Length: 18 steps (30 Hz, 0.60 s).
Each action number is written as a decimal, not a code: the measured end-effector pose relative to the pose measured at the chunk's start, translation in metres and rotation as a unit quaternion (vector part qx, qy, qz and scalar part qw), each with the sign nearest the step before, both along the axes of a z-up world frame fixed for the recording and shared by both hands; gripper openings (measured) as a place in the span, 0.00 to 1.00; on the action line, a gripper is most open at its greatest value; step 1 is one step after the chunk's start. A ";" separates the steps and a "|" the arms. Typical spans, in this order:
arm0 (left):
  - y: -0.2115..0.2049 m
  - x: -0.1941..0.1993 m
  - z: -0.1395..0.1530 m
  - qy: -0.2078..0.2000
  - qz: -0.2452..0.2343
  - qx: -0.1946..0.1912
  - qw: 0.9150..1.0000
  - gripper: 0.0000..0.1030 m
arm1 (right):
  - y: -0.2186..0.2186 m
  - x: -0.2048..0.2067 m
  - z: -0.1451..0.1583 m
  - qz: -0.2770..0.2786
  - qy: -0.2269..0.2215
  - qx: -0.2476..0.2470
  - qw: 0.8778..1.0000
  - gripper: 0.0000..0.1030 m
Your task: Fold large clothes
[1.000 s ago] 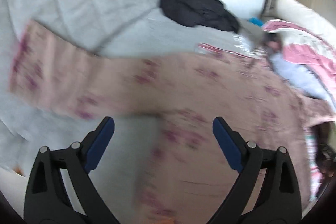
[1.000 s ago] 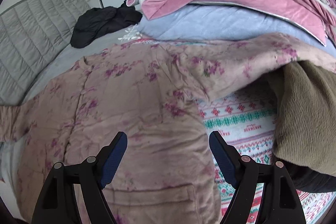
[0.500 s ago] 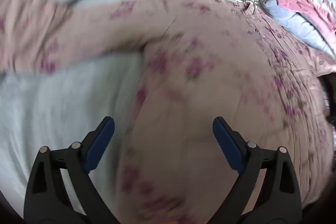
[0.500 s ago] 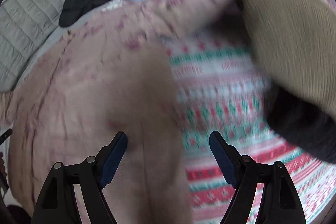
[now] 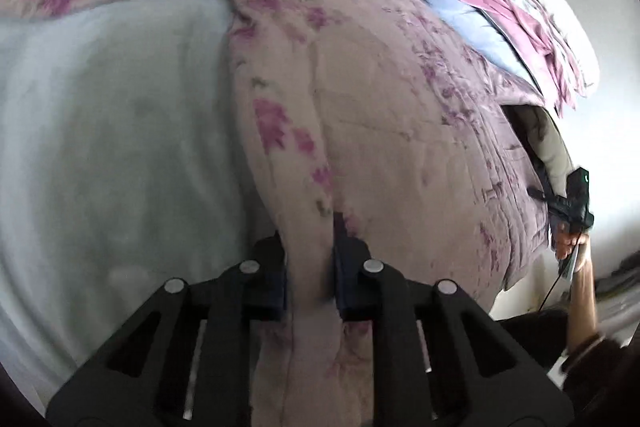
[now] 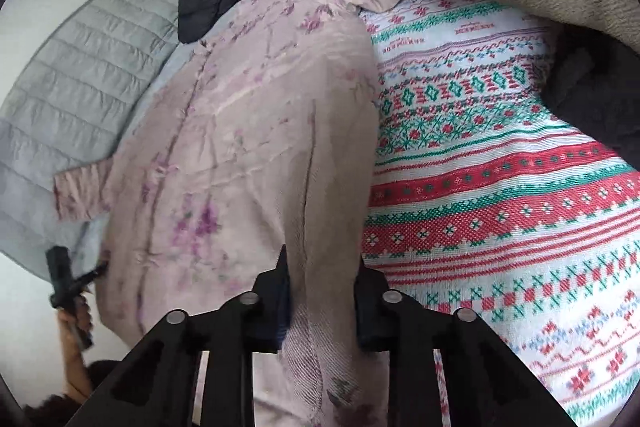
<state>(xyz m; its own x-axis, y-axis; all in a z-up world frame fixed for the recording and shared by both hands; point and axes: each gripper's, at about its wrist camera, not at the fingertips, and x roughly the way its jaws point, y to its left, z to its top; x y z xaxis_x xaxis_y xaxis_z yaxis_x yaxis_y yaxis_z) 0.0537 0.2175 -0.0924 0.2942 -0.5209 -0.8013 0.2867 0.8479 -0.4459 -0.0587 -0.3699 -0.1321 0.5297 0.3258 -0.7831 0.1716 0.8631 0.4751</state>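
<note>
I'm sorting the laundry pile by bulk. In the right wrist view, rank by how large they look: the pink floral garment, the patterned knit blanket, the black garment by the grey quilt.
1. pink floral garment and patterned knit blanket: about alike, and both lie close to the camera, so unranked.
2. black garment: clearly smallest, though it lies farther away.

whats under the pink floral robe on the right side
The pink floral robe partly overlaps a red, green and white patterned blanket, which continues out of sight beneath it. How far it reaches underneath is covered.
</note>
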 end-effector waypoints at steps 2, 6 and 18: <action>-0.006 -0.004 -0.009 -0.006 -0.008 0.042 0.999 0.22 | 0.018 0.002 -0.008 0.026 0.036 -0.101 0.994 0.22; -0.010 0.001 -0.005 0.001 0.020 0.043 0.999 0.39 | 0.031 0.004 -0.006 0.018 0.034 -0.154 0.987 0.34; -0.044 0.034 0.061 -0.101 0.157 0.063 0.980 0.91 | -0.025 0.000 0.109 -0.135 -0.103 -0.105 0.980 0.75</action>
